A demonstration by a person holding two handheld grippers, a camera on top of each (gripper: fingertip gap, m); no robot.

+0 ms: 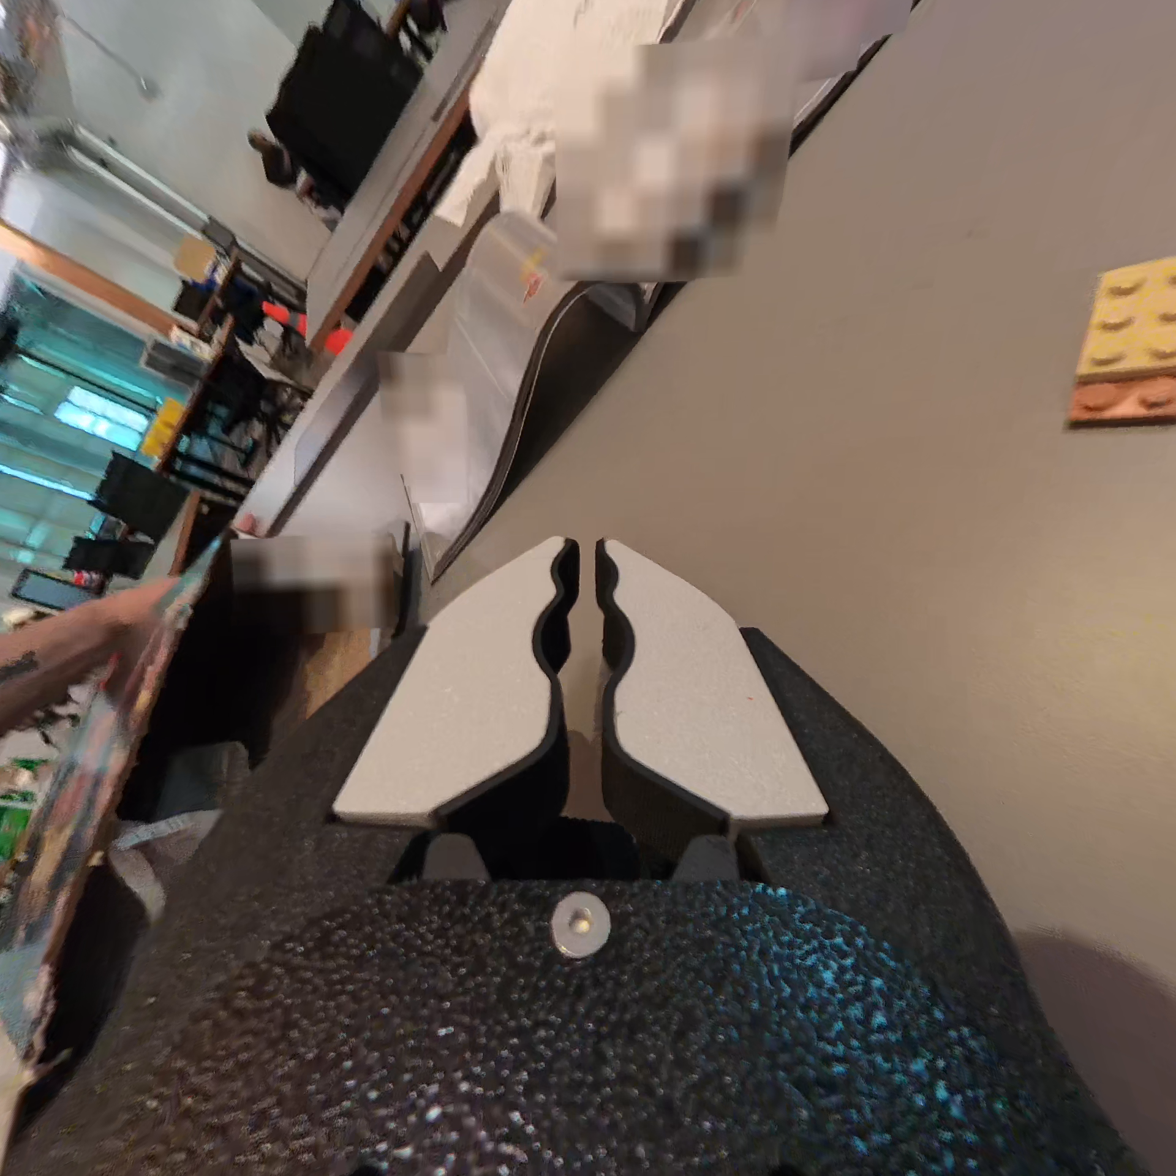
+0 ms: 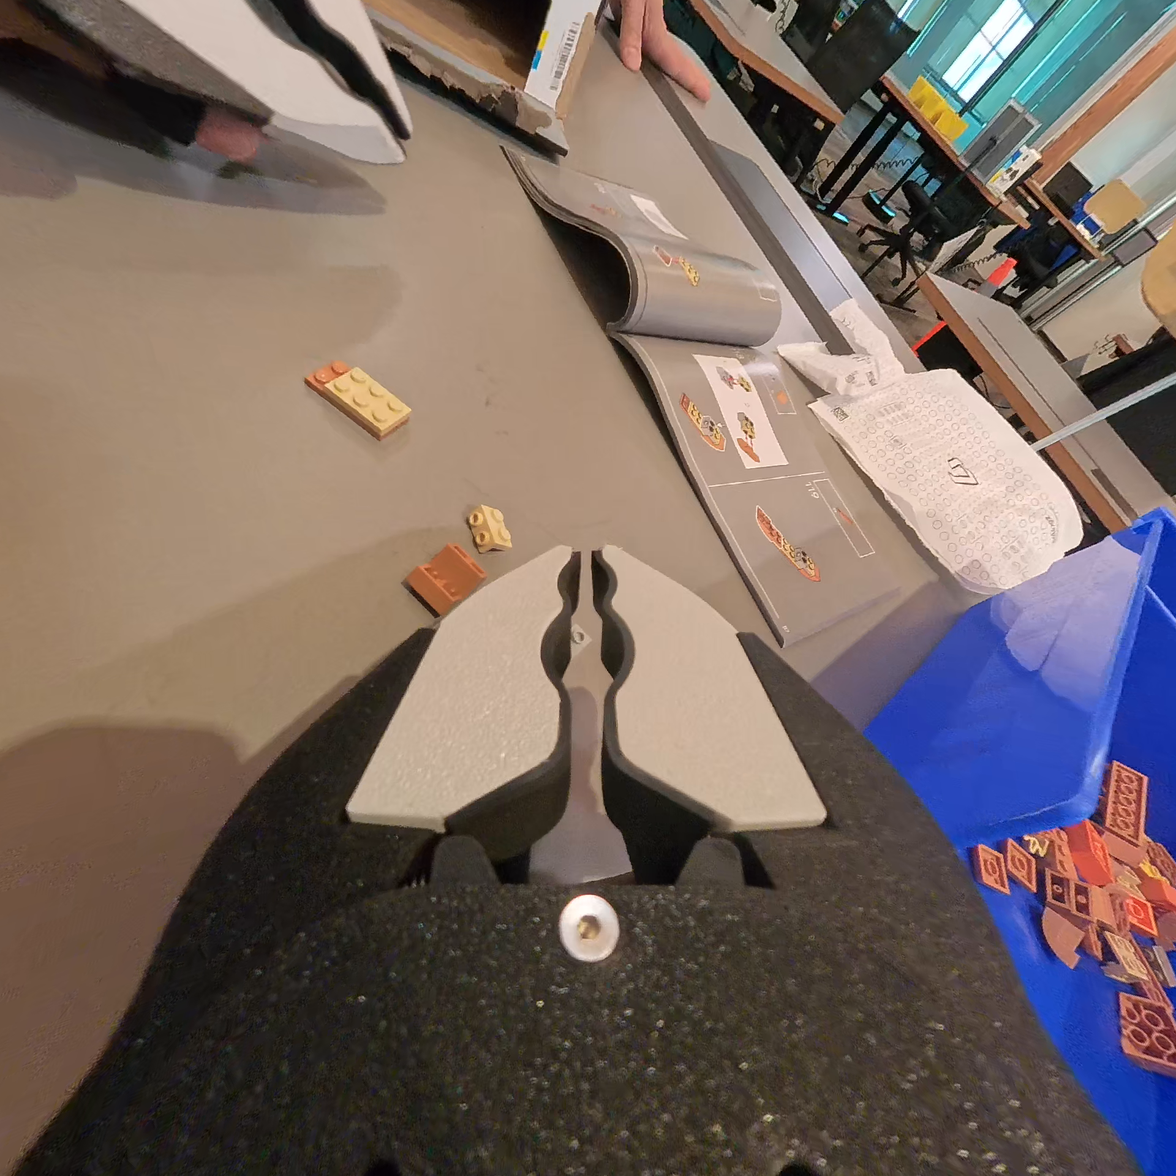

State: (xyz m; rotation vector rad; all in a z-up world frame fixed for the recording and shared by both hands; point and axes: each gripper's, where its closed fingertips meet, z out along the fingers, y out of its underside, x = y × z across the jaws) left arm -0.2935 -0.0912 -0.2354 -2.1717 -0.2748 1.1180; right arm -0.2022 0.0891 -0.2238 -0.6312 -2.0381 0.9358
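My right gripper (image 2: pixel 586 557) hovers low over the grey table (image 2: pixel 191 509), its jaws nearly together with only a thin slit. A tiny grey studded piece (image 2: pixel 578 635) shows through the slit; I cannot tell whether the pads touch it. Just left of the fingertips lie a small tan piece (image 2: pixel 490 528) and a brown piece (image 2: pixel 445 579). Farther off lies a tan plate stacked on a brown plate (image 2: pixel 359 401), which also shows in the left wrist view (image 1: pixel 1133 343). My left gripper (image 1: pixel 587 550) is tilted over bare table, jaws nearly together with nothing between them. It also shows in the right wrist view (image 2: pixel 382 121).
An open instruction booklet (image 2: pixel 763 445) lies right of centre, with a crumpled white paper bag (image 2: pixel 954 471) beyond it. A blue bin (image 2: pixel 1018 700) with several brown and red bricks (image 2: pixel 1120 891) stands at the right. A torn cardboard box (image 2: pixel 509 57) and a person's hand (image 2: pixel 662 51) are at the far edge. Across from one pair of fingers to the other is roughly 20 cm. It is some 4 cm from my right tips to the brown piece (image 2: pixel 445 579).
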